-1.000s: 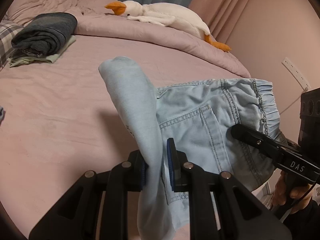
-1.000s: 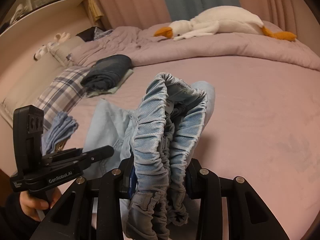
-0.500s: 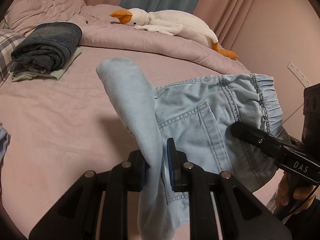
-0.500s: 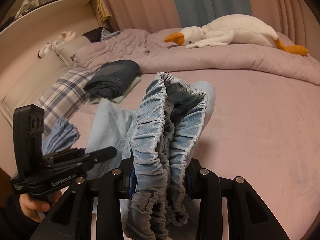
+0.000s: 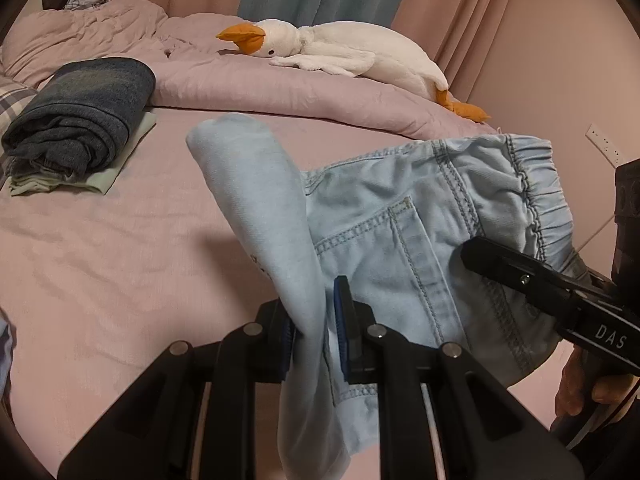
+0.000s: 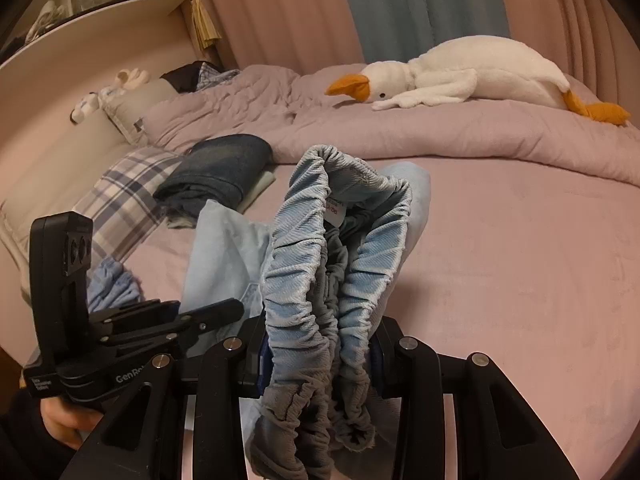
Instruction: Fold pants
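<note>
with left gripper [image 5: 316, 332] clamping the pants [image 5: 400, 232] fold and right gripper [image 6: 318, 354] clamping the waistband [image 6: 304, 264], lower evenly, taut, onto the bed [image 5: 100, 240].

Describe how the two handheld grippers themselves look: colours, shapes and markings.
Both the left gripper and the right gripper are matte black angular frames with silver rivets and blue finger pads. White lettering reads "DAS" on the right gripper, "GenRo..." on the left. Each carries a black boxy module; bare hands hold them.
</note>
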`<state>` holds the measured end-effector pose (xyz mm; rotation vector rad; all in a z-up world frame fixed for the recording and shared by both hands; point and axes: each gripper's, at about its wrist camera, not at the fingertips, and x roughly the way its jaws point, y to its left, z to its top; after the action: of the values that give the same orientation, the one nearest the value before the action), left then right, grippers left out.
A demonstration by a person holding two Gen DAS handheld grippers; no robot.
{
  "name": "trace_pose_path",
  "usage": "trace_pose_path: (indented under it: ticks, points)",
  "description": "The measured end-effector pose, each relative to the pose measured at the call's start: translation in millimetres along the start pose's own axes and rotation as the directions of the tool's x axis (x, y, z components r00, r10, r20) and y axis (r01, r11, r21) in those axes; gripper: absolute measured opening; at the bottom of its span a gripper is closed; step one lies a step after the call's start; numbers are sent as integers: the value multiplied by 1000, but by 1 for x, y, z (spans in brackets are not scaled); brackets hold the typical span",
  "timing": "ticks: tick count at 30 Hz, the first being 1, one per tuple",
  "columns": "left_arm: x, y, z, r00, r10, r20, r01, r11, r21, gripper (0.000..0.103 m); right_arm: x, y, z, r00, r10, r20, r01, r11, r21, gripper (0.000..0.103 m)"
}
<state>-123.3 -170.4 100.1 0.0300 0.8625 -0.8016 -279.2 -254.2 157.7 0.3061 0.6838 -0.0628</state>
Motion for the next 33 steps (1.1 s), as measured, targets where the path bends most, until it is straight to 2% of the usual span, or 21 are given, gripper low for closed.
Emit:
trace_pose_path:
  ticks: [13, 33]
  points:
    - [30, 6, 10, 1000, -3, -30, 3, 1000, -5, 15, 21, -9, 9, 1000, -15, -16, 15, 1000, 15, 39]
    - [64, 6, 14, 997, 8, -77, -8, 1000, 5, 15, 44, -27, 4, 998, -17, -58, 21, 996, 83, 39]
